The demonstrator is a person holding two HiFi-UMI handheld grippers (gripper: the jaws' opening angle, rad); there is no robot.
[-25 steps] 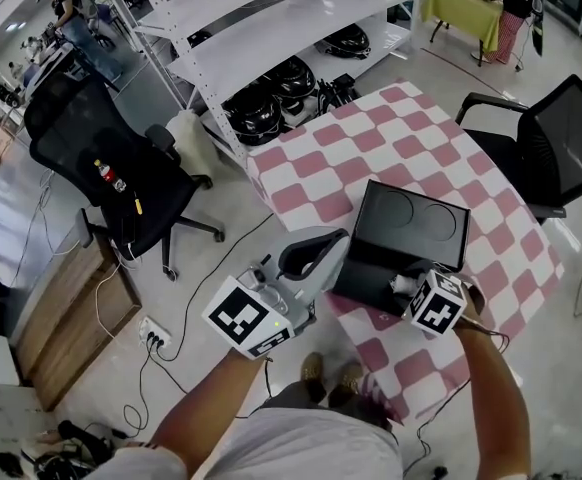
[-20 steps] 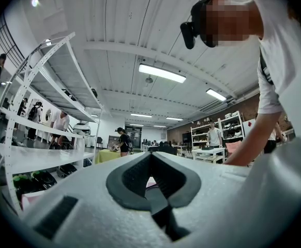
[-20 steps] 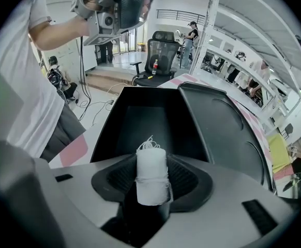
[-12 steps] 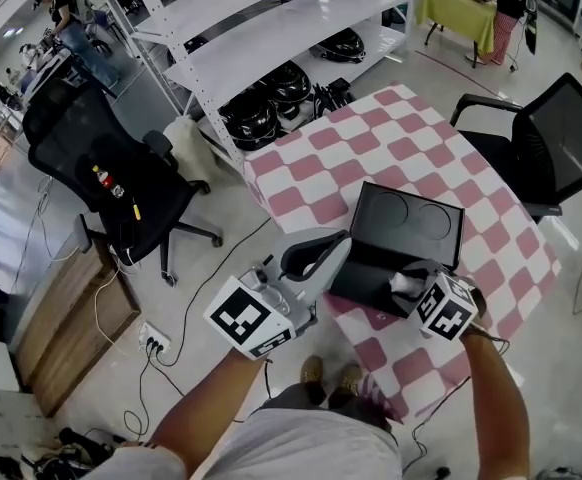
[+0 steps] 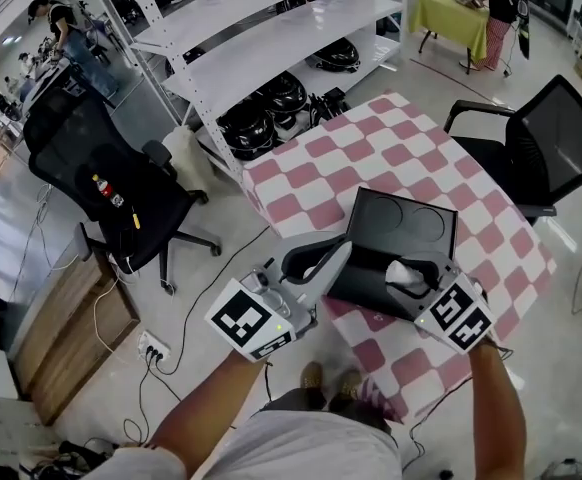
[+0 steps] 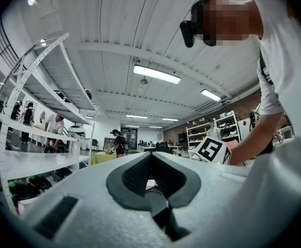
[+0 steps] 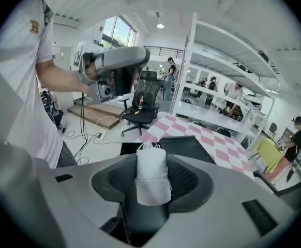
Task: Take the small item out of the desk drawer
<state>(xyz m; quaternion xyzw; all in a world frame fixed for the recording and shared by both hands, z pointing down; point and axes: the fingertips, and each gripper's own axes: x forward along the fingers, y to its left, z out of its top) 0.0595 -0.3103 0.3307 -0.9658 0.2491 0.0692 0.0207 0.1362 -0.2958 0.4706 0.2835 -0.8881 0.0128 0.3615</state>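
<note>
A black desk drawer unit (image 5: 408,222) sits on the pink-and-white checkered table (image 5: 371,158), and its drawer (image 5: 363,278) stands pulled out toward me. My right gripper (image 5: 411,271) hovers over the open drawer, shut on a small white cloth roll (image 5: 401,273). The right gripper view shows that roll (image 7: 152,177) upright between the dark pads of the right gripper (image 7: 151,161), with the drawer unit (image 7: 184,144) below. My left gripper (image 5: 333,258) rests at the drawer's left side, and in the left gripper view it (image 6: 153,177) is shut with nothing in it.
A black mesh chair (image 5: 551,148) stands right of the table and a black office chair (image 5: 111,183) at the left. White shelving (image 5: 271,38) with dark helmets (image 5: 261,108) runs behind the table. Cables and a power strip (image 5: 153,346) lie on the floor at the left.
My right gripper has risen out of the drawer with the white roll and drifted slightly right. The left gripper has stayed where it was.
</note>
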